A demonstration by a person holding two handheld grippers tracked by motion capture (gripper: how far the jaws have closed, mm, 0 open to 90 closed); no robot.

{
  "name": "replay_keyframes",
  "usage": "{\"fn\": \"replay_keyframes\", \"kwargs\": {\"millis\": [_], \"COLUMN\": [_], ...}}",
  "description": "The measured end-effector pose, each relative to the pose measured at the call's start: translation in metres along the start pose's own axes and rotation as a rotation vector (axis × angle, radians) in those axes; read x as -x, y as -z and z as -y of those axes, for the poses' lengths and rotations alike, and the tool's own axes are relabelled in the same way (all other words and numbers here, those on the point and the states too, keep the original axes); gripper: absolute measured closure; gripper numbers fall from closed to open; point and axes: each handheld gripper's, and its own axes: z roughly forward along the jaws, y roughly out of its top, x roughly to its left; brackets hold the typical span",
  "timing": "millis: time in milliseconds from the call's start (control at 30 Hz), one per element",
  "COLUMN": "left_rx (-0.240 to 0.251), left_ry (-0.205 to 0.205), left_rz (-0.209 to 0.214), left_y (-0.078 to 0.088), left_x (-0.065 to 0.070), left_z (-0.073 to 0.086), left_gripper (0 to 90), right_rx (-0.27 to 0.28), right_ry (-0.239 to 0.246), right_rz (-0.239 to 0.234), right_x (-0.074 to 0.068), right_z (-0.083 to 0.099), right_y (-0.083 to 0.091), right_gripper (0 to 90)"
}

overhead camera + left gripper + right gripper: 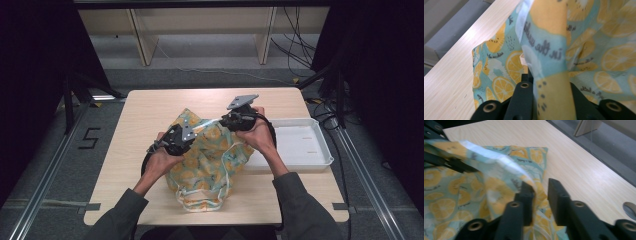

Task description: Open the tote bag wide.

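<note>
Here, a lemon-print cloth bag [207,160] lies bunched on the wooden table [145,107], a little toward the near edge and roughly midway between the left and right edges. Its white drawstring cords [220,187] trail toward the near edge. Just beside it on the right, along the table's right edge, sits a white tray [300,145].

The left gripper [187,134] is held at the bag's left side, and its jaws are pressed together on a fold of the fabric: in the left gripper view the printed cloth [549,50] rises straight up out of the closed jaws [544,100], pinched between them. A strip of the bag's top hem is stretched between the two tools, lifted off the table.

The right gripper [229,120] is held over the bag's far right part, with a grey three-cornered plate [242,101] on top. In the right gripper view its jaws stand parted with a clear gap [540,200]; the bag's edge [499,162] lies against the left jaw's inner face but isn't pressed from both sides. The left gripper's dark jaws show farther off at that view's upper left [446,161], clamped on the hem.
</note>
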Motion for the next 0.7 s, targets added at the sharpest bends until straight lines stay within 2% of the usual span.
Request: {"fn": "replay_keyframes", "kwargs": {"millis": [33, 67, 167, 267, 300, 333, 400, 467, 567, 600, 633, 700], "left_rx": [0.018, 0.036, 0.018, 0.021, 0.022, 0.020, 0.015, 0.014, 0.017, 0.019, 0.028, 0.038], "left_ry": [0.017, 0.042, 0.060, 0.138, 0.156, 0.169, 0.193, 0.218, 0.232, 0.239, 0.249, 0.257], "left_rz": [0.021, 0.042, 0.098, 0.127, 0.136, 0.143, 0.142, 0.142, 0.143, 0.147, 0.149, 0.154], "left_y": [0.002, 0.004, 0.006, 0.003, 0.001, -0.001, -0.004, -0.006, -0.006, -0.006, -0.004, 0.001], "left_x": [-0.003, -0.007, -0.020, -0.032, -0.036, -0.038, -0.043, -0.048, -0.054, -0.056, -0.058, -0.062], "left_z": [-0.001, -0.003, -0.009, -0.017, -0.020, -0.022, -0.027, -0.032, -0.038, -0.039, -0.040, -0.043], "left_gripper": [88.1, 88.4, 88.5, 88.4, 88.4, 88.4, 88.3, 88.3, 88.2, 88.2, 88.2, 88.1], "right_rx": [0.018, 0.015, 0.052, 0.115, 0.140, 0.144, 0.168, 0.185, 0.167, 0.144, 0.136, 0.087], "right_ry": [-0.002, -0.023, -0.037, -0.010, 0.010, 0.022, 0.084, 0.105, 0.134, 0.179, 0.189, 0.237], "right_rz": [0.001, -0.004, 0.038, 0.039, 0.043, 0.029, 0.037, 0.034, 0.000, -0.020, -0.024, 0.014], "right_x": [0.001, 0.001, -0.003, -0.015, -0.021, -0.029, -0.039, -0.054, -0.072, -0.077, -0.081, -0.087], "right_z": [0.001, 0.001, -0.001, -0.003, -0.003, -0.004, -0.003, -0.001, 0.004, 0.007, 0.009, 0.013], "right_y": [0.001, 0.004, 0.021, 0.046, 0.054, 0.061, 0.067, 0.070, 0.068, 0.063, 0.061, 0.053], "right_gripper": [69.6, 64.5, 52.5, 50.4, 50.4, 50.3, 49.3, 48.3, 45.6, 46.7, 47.6, 46.6]}}
